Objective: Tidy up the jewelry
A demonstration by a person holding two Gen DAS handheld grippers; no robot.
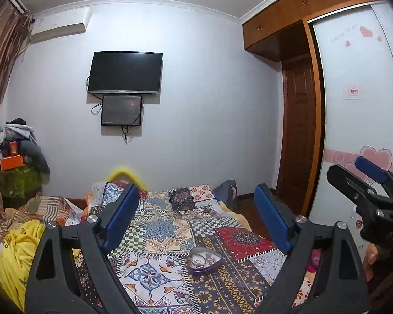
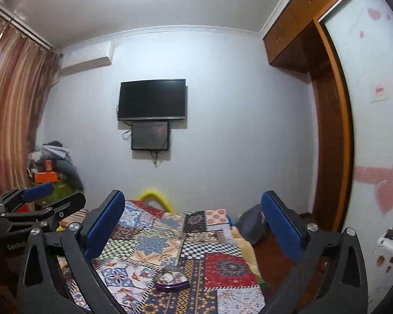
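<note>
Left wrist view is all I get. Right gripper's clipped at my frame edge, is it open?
Observer: Yes, the right gripper is wide open, with nothing in it.
Operator: Where's the jewelry box in its view?
Observer: The purple heart-shaped box lies low in the right wrist view, between the two fingers, on the patchwork bedspread, untouched.
Operator: What's right of the bed?
Observer: A white cabinet with stickers and small dark items on top.

left claw (image 1: 196, 217) spread wide, empty | heart-shaped jewelry box (image 1: 205, 261) on patchwork quilt (image 1: 165, 235)
</note>
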